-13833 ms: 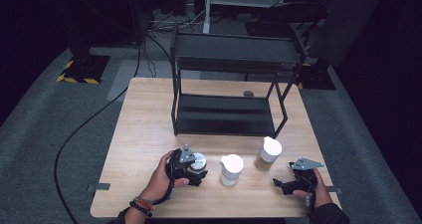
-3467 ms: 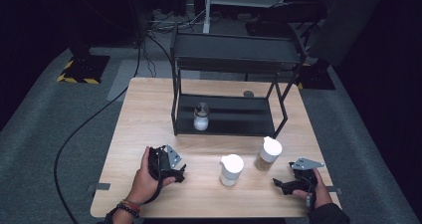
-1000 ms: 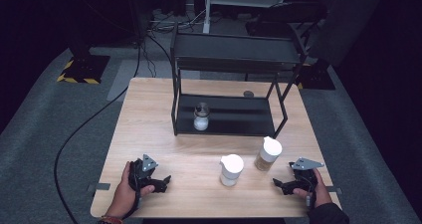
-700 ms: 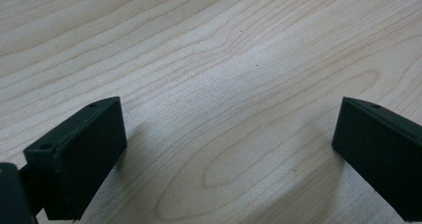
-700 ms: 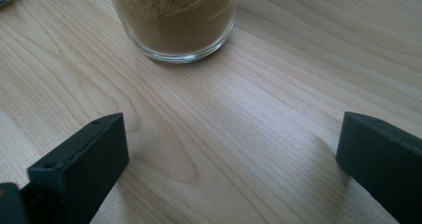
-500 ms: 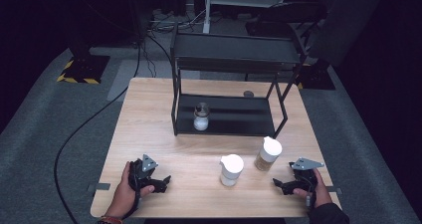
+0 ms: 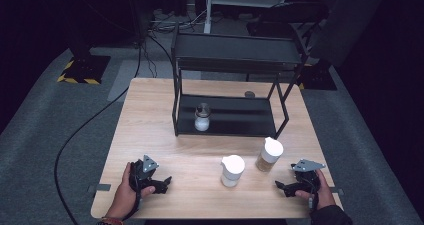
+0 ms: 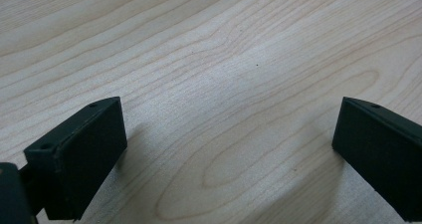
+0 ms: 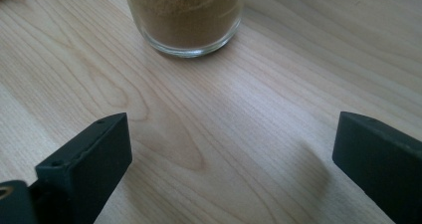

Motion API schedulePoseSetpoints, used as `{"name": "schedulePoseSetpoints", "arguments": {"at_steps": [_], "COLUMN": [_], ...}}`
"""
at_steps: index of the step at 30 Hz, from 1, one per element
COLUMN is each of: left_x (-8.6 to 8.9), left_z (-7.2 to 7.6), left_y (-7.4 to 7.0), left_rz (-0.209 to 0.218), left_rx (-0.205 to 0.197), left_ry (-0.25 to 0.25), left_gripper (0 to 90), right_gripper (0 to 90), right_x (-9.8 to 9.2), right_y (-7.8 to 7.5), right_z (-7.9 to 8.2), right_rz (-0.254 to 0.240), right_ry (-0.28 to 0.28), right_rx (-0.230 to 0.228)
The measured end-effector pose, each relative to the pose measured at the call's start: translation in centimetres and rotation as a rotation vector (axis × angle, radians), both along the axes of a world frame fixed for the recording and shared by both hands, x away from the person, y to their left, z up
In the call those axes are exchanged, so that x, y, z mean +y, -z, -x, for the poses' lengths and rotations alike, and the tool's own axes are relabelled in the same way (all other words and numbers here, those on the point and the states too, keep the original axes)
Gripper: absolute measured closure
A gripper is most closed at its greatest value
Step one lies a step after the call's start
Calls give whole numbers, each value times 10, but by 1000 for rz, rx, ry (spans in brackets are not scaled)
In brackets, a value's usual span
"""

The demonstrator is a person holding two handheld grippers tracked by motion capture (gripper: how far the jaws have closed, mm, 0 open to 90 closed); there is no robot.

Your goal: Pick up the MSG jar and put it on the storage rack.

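On the pale wooden worktop (image 7: 165, 135), the brown jar (image 7: 269, 154) is standing upright just ahead of the right tongs (image 7: 281, 186); both tongs are gaping, empty, the left tongs (image 7: 165, 181) well apart.

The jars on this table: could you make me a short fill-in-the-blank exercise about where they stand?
1. The small jar stands on the rack's ____ shelf.
2. The number of white-lidded jars standing on the bare table is ____.
3. The brown-filled jar stands nearest the ____ hand-held gripper.

Missing words: lower; two; right
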State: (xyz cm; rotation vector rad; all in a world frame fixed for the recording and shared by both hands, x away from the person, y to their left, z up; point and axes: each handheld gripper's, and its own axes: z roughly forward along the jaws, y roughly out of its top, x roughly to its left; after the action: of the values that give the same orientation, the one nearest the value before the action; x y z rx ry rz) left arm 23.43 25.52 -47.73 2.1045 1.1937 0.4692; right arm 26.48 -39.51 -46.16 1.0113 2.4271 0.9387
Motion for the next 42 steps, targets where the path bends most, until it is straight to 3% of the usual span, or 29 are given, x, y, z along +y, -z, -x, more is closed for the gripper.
{"name": "schedulePoseSetpoints", "arguments": {"at_steps": [9, 14, 17, 33, 42], "left_x": [0, 0, 0, 0, 0], "left_z": [0, 0, 0, 0, 0], "left_y": [0, 0, 0, 0, 0], "left_rz": [0, -1, -1, 0, -1], "left_rx": [-1, -1, -1, -1, -1], "left_ry": [1, 1, 0, 1, 1], "left_gripper": [6, 6, 6, 6, 7], "right_gripper": [22, 22, 23, 34, 36], "right_x": [3, 8, 12, 22, 38], "right_y": [-13, -27, -31, -55, -70], "right_z": [12, 15, 19, 30, 32], "right_rz": [-5, -10, -4, -48, -32], "right_ry": [-6, -17, -23, -133, -191], "right_rx": [-23, 8, -1, -3, -5]}}
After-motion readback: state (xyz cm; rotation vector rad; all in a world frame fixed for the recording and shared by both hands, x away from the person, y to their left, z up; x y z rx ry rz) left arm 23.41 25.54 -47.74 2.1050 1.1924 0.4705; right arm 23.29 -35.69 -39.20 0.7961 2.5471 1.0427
